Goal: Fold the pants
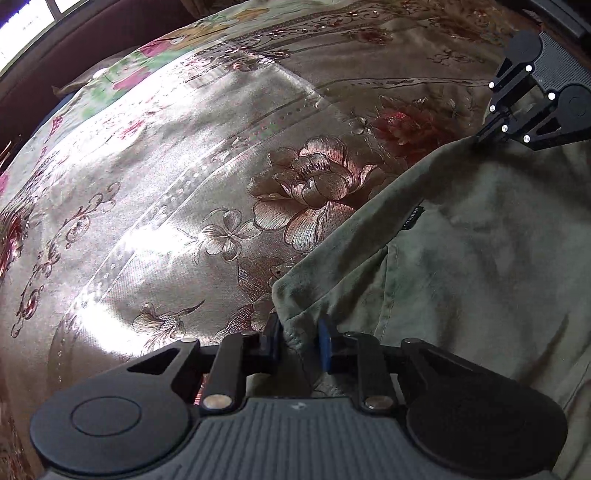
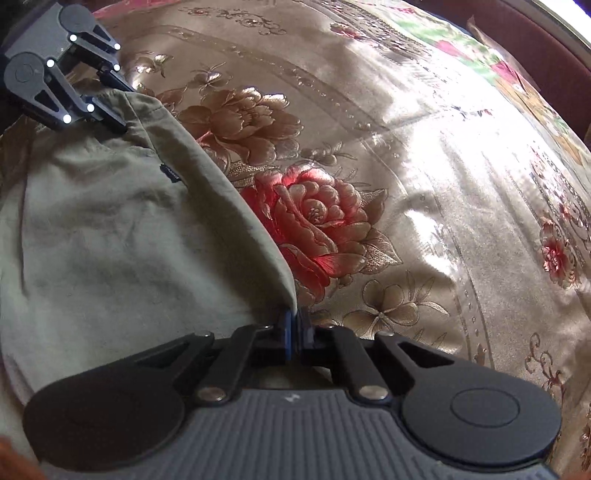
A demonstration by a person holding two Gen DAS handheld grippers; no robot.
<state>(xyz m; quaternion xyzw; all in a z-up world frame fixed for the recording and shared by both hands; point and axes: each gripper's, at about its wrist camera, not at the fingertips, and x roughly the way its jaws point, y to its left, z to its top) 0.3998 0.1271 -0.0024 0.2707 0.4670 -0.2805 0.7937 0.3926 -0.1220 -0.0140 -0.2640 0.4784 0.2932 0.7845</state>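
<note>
Olive-green pants lie on a shiny floral bedspread; they fill the left side of the right wrist view. My left gripper has a bunched corner of the pants' edge between its fingers, with a gap still visible beside the cloth. My right gripper is shut on the other corner of the same edge. Each gripper shows in the other's view: the right one at the upper right, the left one at the upper left. A small dark label sits near the held edge.
The bedspread with large rose patterns stretches ahead of both grippers. A dark red headboard or wall borders its far side, with a bright window beyond.
</note>
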